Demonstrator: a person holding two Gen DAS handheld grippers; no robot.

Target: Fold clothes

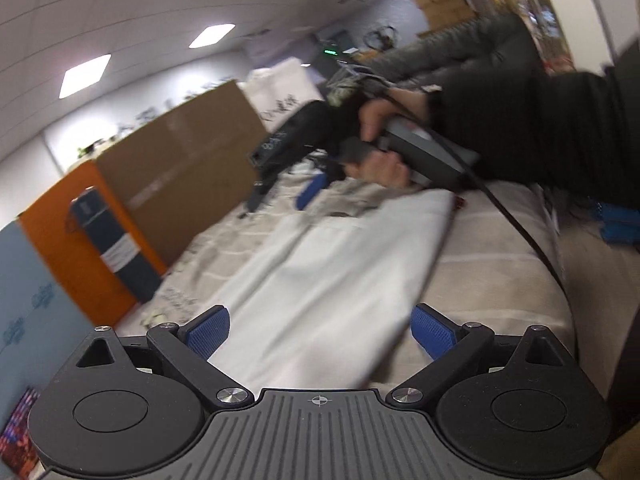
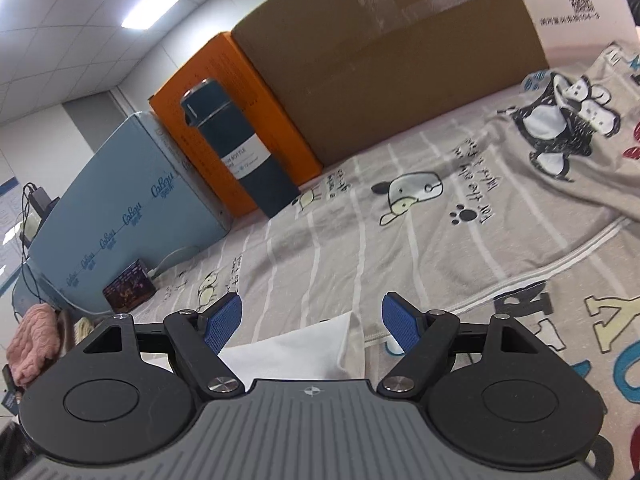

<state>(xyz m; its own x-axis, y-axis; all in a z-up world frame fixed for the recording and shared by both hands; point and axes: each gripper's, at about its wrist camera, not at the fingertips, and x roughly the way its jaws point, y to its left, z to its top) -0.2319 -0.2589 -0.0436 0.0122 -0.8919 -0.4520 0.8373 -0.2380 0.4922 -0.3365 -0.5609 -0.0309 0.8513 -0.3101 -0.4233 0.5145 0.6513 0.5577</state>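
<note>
A white garment (image 1: 332,276) lies stretched out on the grey striped cartoon sheet (image 1: 492,264). My left gripper (image 1: 320,332) is open, its blue pads either side of the near end of the garment, just above it. In the left wrist view the right gripper (image 1: 312,192) is at the far end of the garment, held by the person's hands. In the right wrist view my right gripper (image 2: 312,326) is open, with a corner of the white garment (image 2: 304,352) lying between and below its pads.
Along the far edge of the sheet (image 2: 400,240) stand a brown cardboard box (image 2: 384,64), an orange box (image 2: 224,112), a dark blue bottle (image 2: 236,148) and a light blue box (image 2: 120,208). A pink knitted item (image 2: 34,340) lies at the left.
</note>
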